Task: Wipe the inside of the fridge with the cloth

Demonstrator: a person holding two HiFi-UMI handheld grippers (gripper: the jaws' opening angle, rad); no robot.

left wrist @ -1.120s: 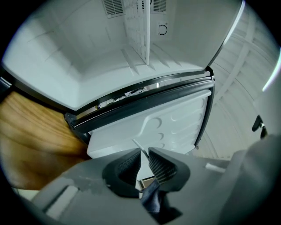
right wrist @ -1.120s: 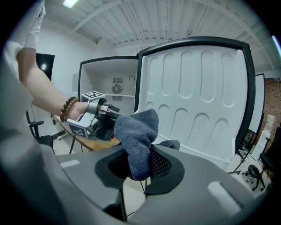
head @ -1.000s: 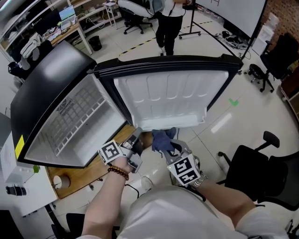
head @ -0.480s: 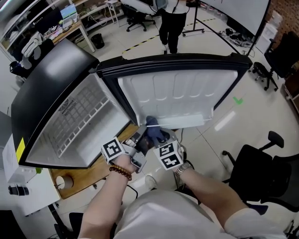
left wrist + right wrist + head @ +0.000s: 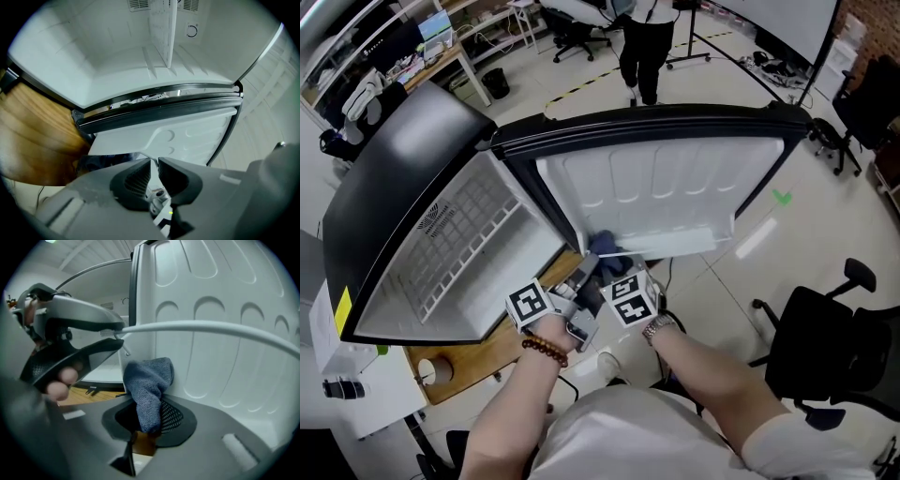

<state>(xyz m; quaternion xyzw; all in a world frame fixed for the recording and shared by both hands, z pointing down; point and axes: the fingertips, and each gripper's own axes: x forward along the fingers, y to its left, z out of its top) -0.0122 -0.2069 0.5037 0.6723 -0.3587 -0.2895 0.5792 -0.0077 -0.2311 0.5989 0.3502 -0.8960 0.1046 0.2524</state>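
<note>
A small fridge [image 5: 403, 178] sits on a wooden table [image 5: 492, 345] with its door [image 5: 675, 183] swung wide, showing the white liner and the wire shelf [image 5: 464, 239] inside. My left gripper [image 5: 584, 274] [image 5: 153, 164] is shut on the near end of the door's white shelf rail [image 5: 211, 328] [image 5: 670, 246]; it shows in the right gripper view too [image 5: 117, 333]. My right gripper [image 5: 612, 267] [image 5: 147, 416] is shut on a blue-grey cloth [image 5: 147, 383] [image 5: 604, 246]. The cloth stands up against the door liner [image 5: 220, 362] just under the rail, close beside the left gripper.
A black office chair [image 5: 825, 347] stands on the floor at the right. A person [image 5: 642, 42] stands beyond the door. Desks with monitors [image 5: 422, 42] line the far left. A white unit [image 5: 347, 375] sits beside the table at the lower left.
My right gripper has carried the cloth left and toward the door's lower corner, and is now next to the left gripper. The left gripper has kept its place on the rail.
</note>
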